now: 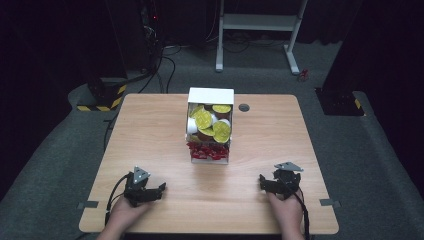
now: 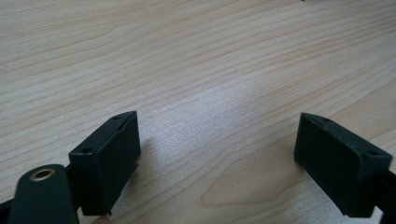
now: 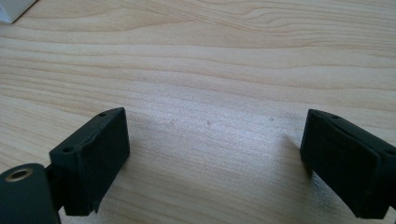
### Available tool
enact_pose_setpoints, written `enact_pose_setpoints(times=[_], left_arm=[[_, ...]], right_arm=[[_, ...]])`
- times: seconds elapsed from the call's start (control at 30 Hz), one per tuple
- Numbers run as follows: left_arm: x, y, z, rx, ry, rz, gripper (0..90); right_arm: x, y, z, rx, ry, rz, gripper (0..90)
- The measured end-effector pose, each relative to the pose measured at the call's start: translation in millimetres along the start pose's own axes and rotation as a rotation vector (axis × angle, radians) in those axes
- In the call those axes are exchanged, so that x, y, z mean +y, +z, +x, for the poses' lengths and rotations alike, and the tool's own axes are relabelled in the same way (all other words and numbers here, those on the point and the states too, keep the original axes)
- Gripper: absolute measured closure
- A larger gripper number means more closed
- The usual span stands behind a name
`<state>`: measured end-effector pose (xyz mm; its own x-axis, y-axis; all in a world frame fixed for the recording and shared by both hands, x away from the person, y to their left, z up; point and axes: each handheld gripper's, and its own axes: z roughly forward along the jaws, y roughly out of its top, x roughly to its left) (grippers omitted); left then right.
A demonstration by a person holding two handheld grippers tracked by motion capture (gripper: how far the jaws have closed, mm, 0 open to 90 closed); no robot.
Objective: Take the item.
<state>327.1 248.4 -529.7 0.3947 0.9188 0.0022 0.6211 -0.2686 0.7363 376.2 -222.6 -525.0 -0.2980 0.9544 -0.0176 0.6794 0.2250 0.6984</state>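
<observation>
Hands are resting at the near edge of the wooden table [image 1: 150, 125], each one holding a gripper low over the bare wood. The left gripper [image 1: 159, 189] is sitting at the near left, and in the left gripper view [image 2: 217, 154] its jaws are standing wide apart with nothing between them, only wood grain. The right gripper [image 1: 262, 181] is sitting at the near right, and in the right gripper view [image 3: 215, 158] its jaws are also standing wide and are holding nothing. Farther away, in the middle of the table, a white box [image 1: 210, 95] is standing with its open side facing the person. It is showing cups with yellow lids [image 1: 204, 119] in the upper part and small red packets [image 1: 206, 150] at the bottom. The box is well apart from both grippers, and its white corner [image 3: 11, 9] is appearing at the far left of the right gripper view. I judge that the work is only at the starting step, with nothing picked yet. The next move is probably calling for one gripper to travel forward to the box opening and to line its open jaws around one cup or packet before closing.
</observation>
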Motion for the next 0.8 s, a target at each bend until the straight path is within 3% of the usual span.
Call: enact_pose_setpoints(times=[0.8], left_arm=[[-0.2, 0.0, 0.7, -0.001, -0.004, -0.003, 14.3]], right_arm=[[-1.4, -1.5, -0.5, 0.009, 0.001, 0.002, 8.1]])
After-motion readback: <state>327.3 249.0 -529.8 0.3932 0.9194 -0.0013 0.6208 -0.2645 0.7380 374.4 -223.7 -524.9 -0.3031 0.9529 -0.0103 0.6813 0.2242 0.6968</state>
